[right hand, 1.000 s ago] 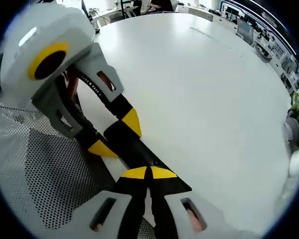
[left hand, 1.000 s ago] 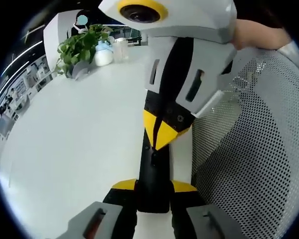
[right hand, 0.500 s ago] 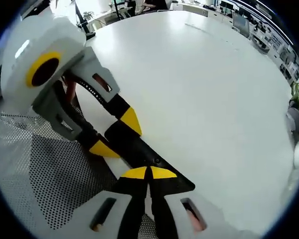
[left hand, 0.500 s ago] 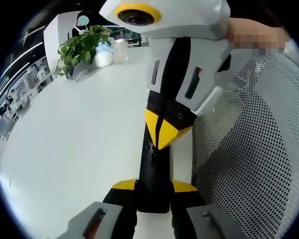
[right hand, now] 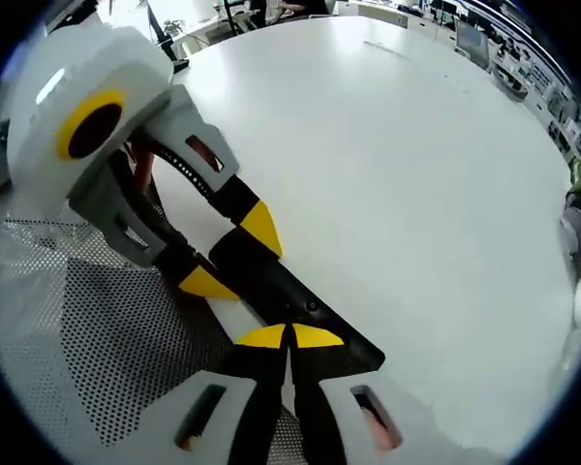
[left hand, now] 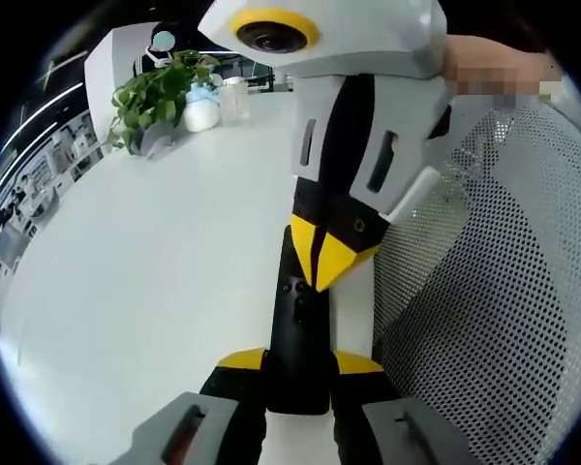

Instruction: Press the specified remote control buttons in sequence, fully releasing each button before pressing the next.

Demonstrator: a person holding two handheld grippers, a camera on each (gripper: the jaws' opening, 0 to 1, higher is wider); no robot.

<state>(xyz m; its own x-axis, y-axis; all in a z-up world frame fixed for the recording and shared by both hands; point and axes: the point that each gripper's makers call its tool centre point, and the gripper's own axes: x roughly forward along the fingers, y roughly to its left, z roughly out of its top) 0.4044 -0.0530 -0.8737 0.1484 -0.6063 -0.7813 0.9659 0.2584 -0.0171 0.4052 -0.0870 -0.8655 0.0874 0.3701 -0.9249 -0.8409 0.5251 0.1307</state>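
Black and slim, the remote control (left hand: 300, 334) lies flat on the white table (left hand: 145, 281), close beside the table's edge where a perforated mesh surface (left hand: 494, 320) begins. In the left gripper view its near end sits clamped between the yellow-tipped jaws of the left gripper (left hand: 300, 361), one jaw on each long side, so this gripper holds the remote steady. The right gripper (left hand: 331, 262) comes down from the top of that view with its jaws drawn together into one yellow point, and that point rests over the remote's upper part, just beside a small button; whether it actually touches the surface I cannot tell. In the right gripper view the same remote (right hand: 290, 305) runs diagonally, the right gripper (right hand: 290, 336) showing its two yellow tips pressed together with no gap, directly over the remote's body. The left gripper (right hand: 230, 254) enters from the upper left there, its yellow tips straddling the remote's far end. A person's hand (left hand: 494, 68) grips the right gripper's body at the top right of the left gripper view. Farther off on the table stand a green potted plant (left hand: 155, 92) and some pale containers (left hand: 213, 102), well apart from the remote.
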